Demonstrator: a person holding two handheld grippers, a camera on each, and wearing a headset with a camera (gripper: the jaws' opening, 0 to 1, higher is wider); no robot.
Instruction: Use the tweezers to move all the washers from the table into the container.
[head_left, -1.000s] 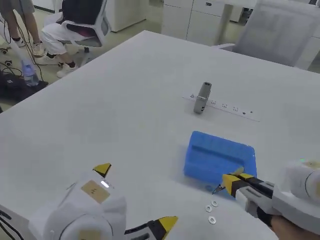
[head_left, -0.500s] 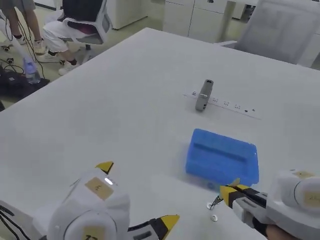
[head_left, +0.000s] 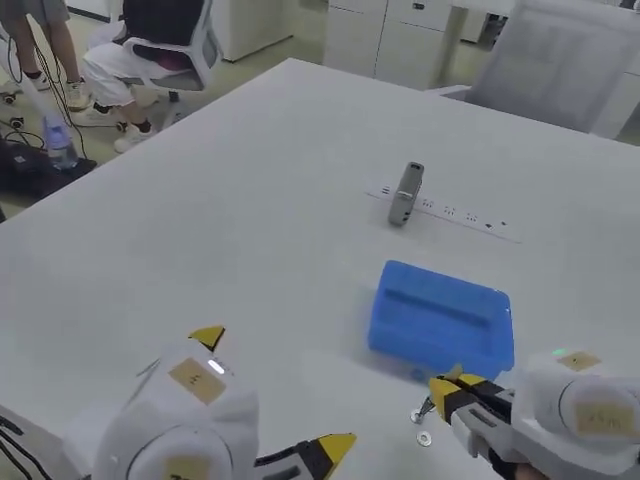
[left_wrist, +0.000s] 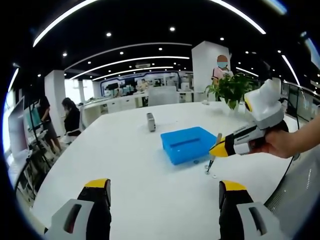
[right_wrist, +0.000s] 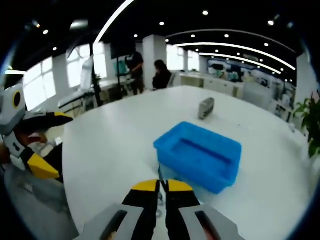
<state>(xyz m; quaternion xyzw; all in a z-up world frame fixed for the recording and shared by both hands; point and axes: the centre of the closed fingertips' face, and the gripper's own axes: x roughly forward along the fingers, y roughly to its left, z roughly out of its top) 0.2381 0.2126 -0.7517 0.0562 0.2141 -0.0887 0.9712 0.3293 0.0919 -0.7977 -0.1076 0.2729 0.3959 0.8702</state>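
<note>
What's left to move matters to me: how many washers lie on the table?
2: one washer lies loose nearest the camera, a second washer by the tweezers tip; the right gripper may hide more.

Right gripper (head_left: 447, 388) lower, nearer washers (head_left: 424, 438).

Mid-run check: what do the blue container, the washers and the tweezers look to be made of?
The blue container is probably plastic: even blue colour, soft sheen, a moulded, rounded rim. The washers are likely metal: pale silvery rings, though too small to be sure. The tweezers seem to be metal: a thin greyish sliver clamped in the right gripper; their finish is unclear.
</note>
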